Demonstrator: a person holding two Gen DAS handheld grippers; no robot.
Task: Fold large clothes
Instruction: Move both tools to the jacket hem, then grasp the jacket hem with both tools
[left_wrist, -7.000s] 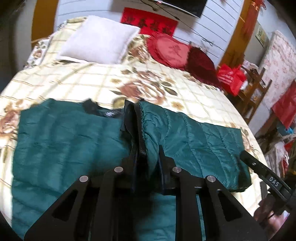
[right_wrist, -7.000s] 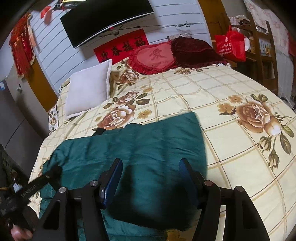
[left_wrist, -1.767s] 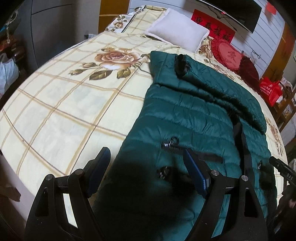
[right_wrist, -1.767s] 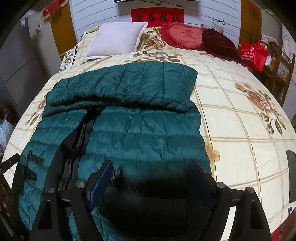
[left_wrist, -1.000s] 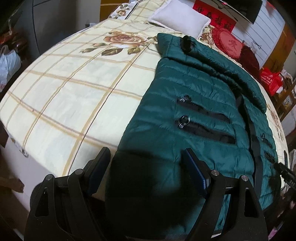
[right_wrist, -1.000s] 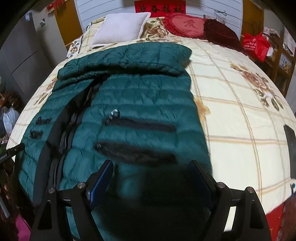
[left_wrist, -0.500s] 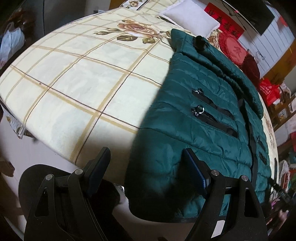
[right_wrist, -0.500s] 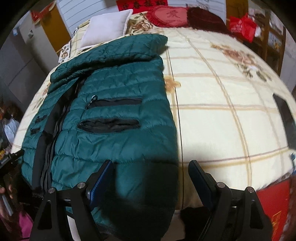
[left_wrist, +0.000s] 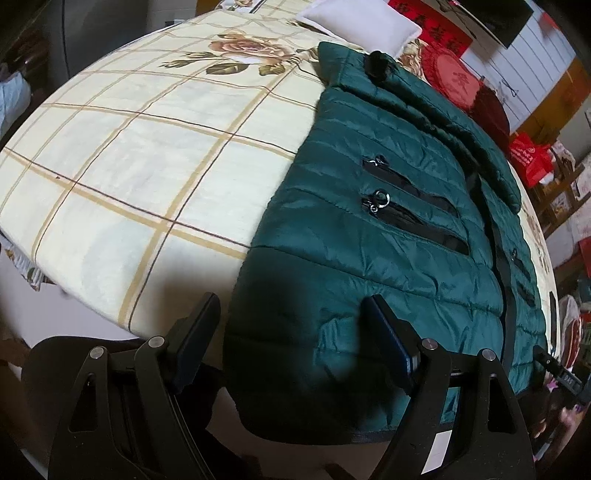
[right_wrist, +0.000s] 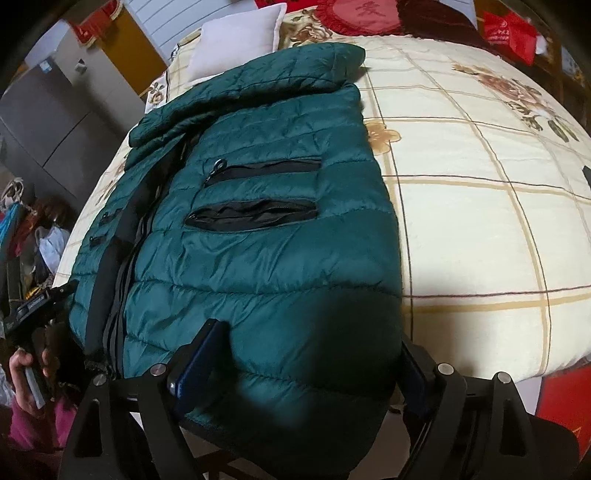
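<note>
Green puffer jacket (left_wrist: 388, 229) lies on bed (left_wrist: 129, 147), hem hanging over the near edge. Step: lining up on hem corners. Left hand-held gripper (left_wrist: 291, 332) and right hand-held gripper (right_wrist: 314, 362) both wide, w/ hem between jaws, not pinched. Next: close on both corners, fold hem up toward collar.

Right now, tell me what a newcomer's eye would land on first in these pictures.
The green jacket dominates: it lies front up on the checked bed, sleeves folded across its top, hem hanging over the near edge. Two black zip pockets cross its chest. At the bed's head lie a white pillow and a red cushion.
</note>
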